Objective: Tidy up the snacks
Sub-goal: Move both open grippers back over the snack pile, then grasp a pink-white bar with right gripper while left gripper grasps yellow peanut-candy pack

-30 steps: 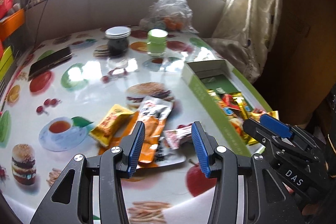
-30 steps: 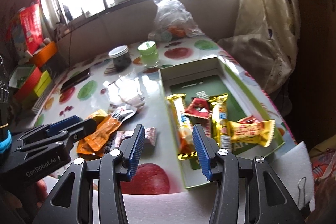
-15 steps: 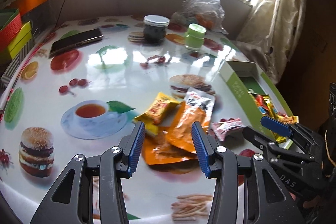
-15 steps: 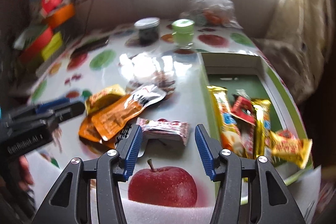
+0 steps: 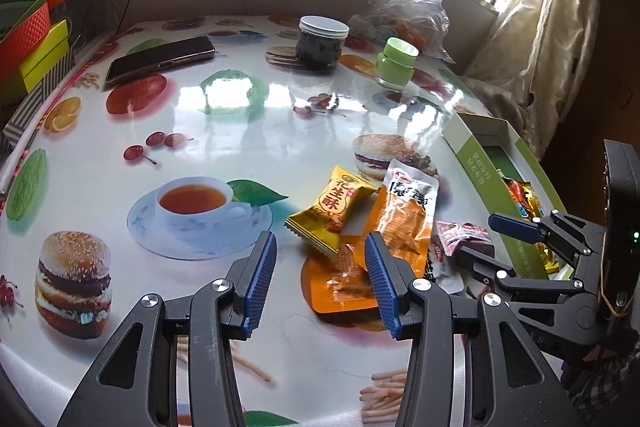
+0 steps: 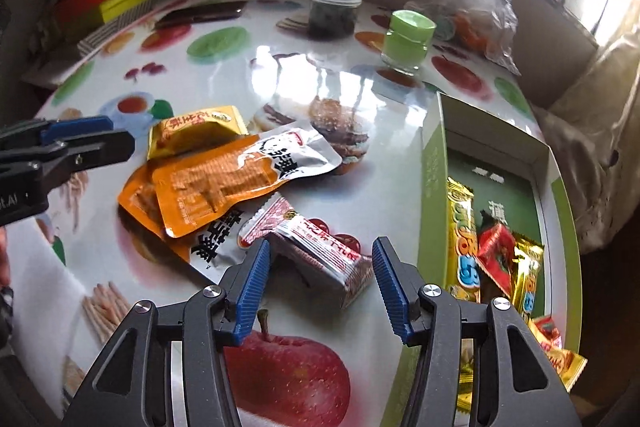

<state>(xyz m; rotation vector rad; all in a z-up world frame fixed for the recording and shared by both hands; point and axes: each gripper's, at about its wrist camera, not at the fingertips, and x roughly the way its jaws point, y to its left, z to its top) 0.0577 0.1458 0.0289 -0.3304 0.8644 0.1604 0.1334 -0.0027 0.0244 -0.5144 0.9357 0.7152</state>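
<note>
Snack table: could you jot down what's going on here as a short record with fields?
surface: table with a food-print cover
loose snacks: yellow packet, orange pouches, red-and-white packet
sorted snacks: several wrappers in the green box
left gripper: open, over the yellow packet and orange pouches
right gripper: open, jaws just widened, red-and-white packet between them, not pinched
also there: dark jar, green jar, phone

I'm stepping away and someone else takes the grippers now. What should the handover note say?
Left gripper: open, empty, above the yellow packet and orange pouches.
Right gripper: open, jaws just widened, straddling the red-and-white packet, not gripping.
Done: several snacks lie in the green box.
Left: four loose packets on the table to box, red-and-white likely first.
</note>
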